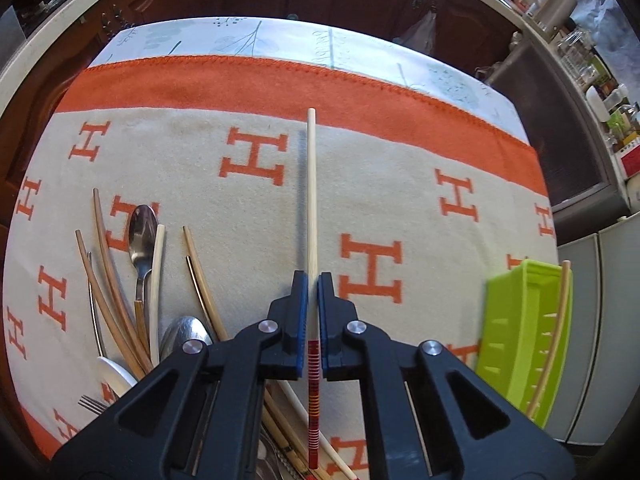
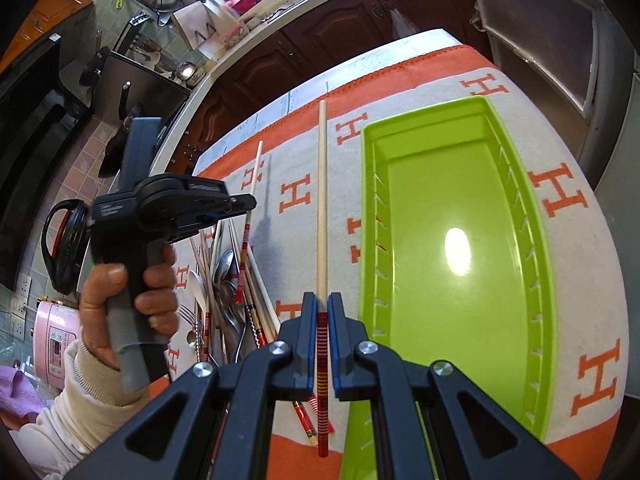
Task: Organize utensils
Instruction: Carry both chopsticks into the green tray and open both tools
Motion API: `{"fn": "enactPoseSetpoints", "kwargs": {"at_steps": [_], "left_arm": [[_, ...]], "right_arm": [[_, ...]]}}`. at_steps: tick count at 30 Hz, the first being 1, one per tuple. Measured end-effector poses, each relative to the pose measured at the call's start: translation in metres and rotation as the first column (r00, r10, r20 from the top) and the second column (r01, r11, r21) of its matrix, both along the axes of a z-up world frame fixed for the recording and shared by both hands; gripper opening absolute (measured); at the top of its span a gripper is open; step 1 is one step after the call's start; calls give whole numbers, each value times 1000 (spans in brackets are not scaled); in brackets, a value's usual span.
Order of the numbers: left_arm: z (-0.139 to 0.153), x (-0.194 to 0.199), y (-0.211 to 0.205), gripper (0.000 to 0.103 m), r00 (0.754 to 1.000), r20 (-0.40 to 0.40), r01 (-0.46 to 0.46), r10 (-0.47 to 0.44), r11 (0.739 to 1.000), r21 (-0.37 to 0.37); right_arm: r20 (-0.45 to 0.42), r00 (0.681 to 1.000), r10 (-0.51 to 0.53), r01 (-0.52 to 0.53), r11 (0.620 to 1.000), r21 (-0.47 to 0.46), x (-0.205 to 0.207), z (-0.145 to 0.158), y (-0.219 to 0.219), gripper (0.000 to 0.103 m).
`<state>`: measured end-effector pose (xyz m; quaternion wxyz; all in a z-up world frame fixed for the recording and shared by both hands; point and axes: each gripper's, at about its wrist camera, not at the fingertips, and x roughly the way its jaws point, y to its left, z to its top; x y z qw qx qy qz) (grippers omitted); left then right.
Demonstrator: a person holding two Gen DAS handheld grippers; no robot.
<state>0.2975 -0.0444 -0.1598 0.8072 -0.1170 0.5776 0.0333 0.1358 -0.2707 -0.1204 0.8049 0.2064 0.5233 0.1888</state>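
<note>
Two pale chopsticks with red-striped handles, one per gripper. Right chopstick (image 2: 321, 216) pinched near its striped end between the pads of the right gripper (image 2: 321, 312), pressed together on it, tip pointing away and down over the cloth just beside the green tray (image 2: 548, 280). Held by the thick end, probably so the long shaft can be laid lengthwise into the tray (tray empty in this view, so sorting looks barely begun). Left chopstick (image 1: 311, 192) clamped the same way in the left gripper (image 1: 313, 292), jaws closed on it, lifted clear of the cloth, to judge by its shadow alongside. Beneath and to the left, the unsorted pile (image 1: 132, 280): spoons, a fork, more chopsticks, lying crossed on the orange-lettered blanket (image 1: 240, 80). Another chopstick (image 1: 554, 332) apparently leaning along the tray's far edge.
</note>
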Motion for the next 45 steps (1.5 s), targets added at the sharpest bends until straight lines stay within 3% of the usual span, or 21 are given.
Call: {"fn": "enactPoseSetpoints", "kwargs": {"at_steps": [5,10,14,20,25,33,40,45], "left_arm": [[25,-13,11,3,999,12,44,-43,995,-95],[64,-53,-8,3,987,69,153,-143,974,-169],[86,-81,-31,3,974,103,221,-203,952,-214],[93,-114,-83,3,953,99,302,-286,917,-261],[79,-123,-118,3,943,63,329,-326,897,-296],[56,-125,-145,3,933,52,356,-355,899,-257],[64,-132,-148,4,915,98,403,-391,899,-174],[73,-140,-136,12,917,114,396,-383,908,-135]], "right_arm": [[25,1000,-11,12,999,-32,-6,7,-4,5],[65,997,-33,40,993,-111,-16,16,-7,5],[99,993,-59,80,971,-227,-26,19,-12,5],[96,992,-84,109,949,-295,-36,15,-28,5],[65,991,-113,128,939,-320,-42,6,-41,6],[66,987,-146,160,935,-316,-45,5,-50,6],[69,986,-155,169,936,-310,-46,8,-49,6],[75,985,-153,169,935,-313,-48,12,-46,6]]}}
